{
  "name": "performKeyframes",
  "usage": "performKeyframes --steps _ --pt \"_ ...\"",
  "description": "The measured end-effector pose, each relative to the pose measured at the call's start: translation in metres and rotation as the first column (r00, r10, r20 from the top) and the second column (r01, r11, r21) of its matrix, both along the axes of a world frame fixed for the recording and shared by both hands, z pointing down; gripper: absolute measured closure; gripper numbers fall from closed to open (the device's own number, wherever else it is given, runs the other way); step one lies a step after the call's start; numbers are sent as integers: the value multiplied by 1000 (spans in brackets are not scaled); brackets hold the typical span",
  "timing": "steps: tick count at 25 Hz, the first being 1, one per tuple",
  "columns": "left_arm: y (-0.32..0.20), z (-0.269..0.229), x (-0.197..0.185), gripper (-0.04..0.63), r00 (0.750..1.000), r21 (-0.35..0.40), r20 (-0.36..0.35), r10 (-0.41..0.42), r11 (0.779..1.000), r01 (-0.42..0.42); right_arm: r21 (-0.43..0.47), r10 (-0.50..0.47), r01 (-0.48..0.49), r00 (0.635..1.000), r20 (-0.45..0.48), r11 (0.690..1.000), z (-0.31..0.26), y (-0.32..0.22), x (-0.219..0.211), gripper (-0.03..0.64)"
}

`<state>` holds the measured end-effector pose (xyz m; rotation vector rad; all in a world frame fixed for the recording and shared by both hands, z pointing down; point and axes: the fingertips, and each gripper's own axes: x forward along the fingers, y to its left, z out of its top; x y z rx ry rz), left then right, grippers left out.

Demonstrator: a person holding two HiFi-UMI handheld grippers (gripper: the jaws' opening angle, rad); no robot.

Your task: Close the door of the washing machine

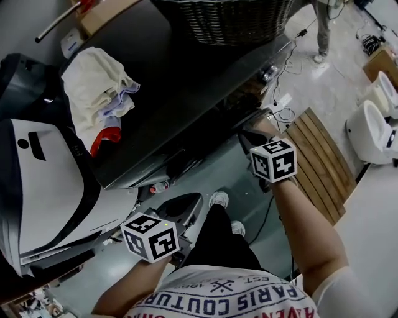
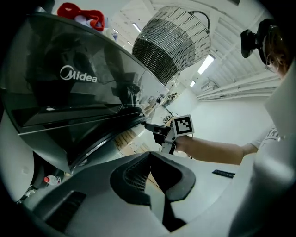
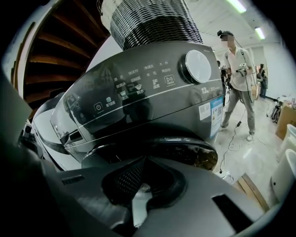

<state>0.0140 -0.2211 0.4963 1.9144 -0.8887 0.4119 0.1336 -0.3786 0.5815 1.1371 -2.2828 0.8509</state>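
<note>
Door [image 3: 187,149] on the washer [image 3: 138,88] front lies straight ahead of the right gripper [image 3: 144,162], rim just past its tips, how far ajar unclear; both grippers pinched together and empty, and the left gripper [image 2: 149,157] is off to the side, so the right looks nearer.

The head view looks steeply down from above the person onto the dark top of the washing machine [image 1: 186,87], with the left tool [image 1: 186,211] near, the right tool [image 1: 252,133] further right, and the floor [image 1: 323,81] at the far right. The left gripper view sits low and close by the machine's front, facing up and to the right along its own jaws, and takes in the right tool. The right gripper view faces the control panel [image 3: 152,83] from close in front, tilted upward. All three views share the washing machine and the wicker basket [image 1: 224,18] on top of it
</note>
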Motion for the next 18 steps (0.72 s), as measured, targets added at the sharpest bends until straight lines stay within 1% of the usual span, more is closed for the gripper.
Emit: performKeyframes --steps 5,11,15,18 --pt "-2 2 0 569 1000 -3 -4 10 1000 -10 16 26 -26 999 18 1000 0 -1 0 595" --pt "-4 -2 -5 569 1000 2 -13 -9 1000 9 75 38 -35 999 -29 997 -1 -2 0 595" --pt "-2 4 -16 569 999 -3 -7 -36 999 35 107 51 -45 997 -52 993 -1 -9 -5 598" --pt "1 4 -20 569 999 0 -2 -38 999 38 107 72 -70 997 -21 992 0 -8 -5 598"
